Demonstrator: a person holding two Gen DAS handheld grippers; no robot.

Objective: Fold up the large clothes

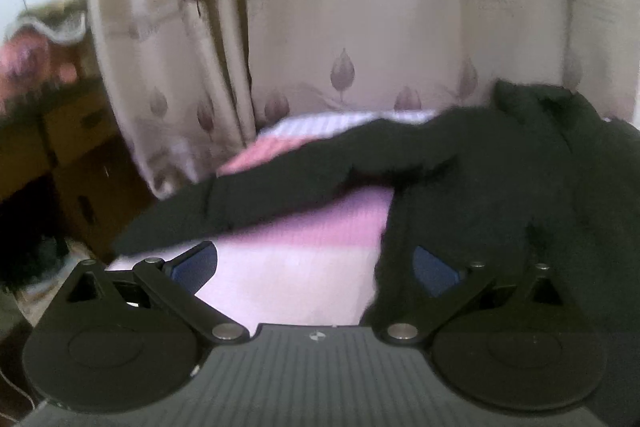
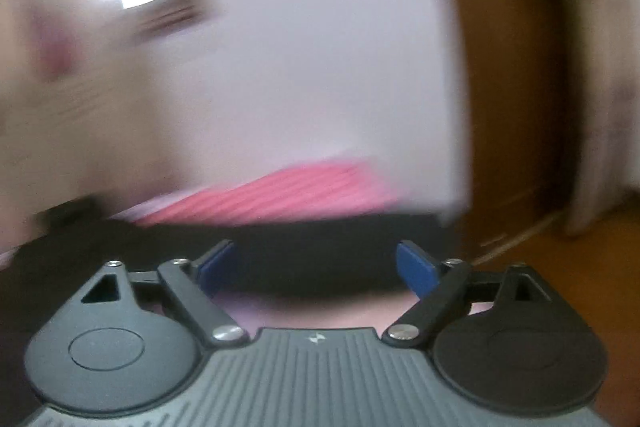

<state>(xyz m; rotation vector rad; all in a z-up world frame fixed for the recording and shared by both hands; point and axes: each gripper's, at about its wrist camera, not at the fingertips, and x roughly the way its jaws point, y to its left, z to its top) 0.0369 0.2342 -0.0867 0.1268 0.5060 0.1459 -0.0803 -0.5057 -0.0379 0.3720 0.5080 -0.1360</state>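
A large black garment [image 1: 480, 179] lies crumpled on a pink and white striped bed sheet [image 1: 304, 227]. One long part, like a sleeve [image 1: 280, 179], stretches out to the left. My left gripper [image 1: 316, 269] is open wide just above the sheet, and its right blue pad [image 1: 434, 271] sits at the garment's edge without pinching it. In the blurred right wrist view, my right gripper [image 2: 316, 267] is open too. A flat band of the black garment [image 2: 320, 251] runs across behind its blue pads [image 2: 216, 265], which do not press on it.
A cream curtain with purple tulip prints [image 1: 360, 27] hangs behind the bed. Brown wooden furniture [image 1: 60, 147] stands at the left. In the right wrist view a white wall [image 2: 320, 47] and a brown wooden panel [image 2: 512, 107] sit beyond the striped sheet [image 2: 280, 195].
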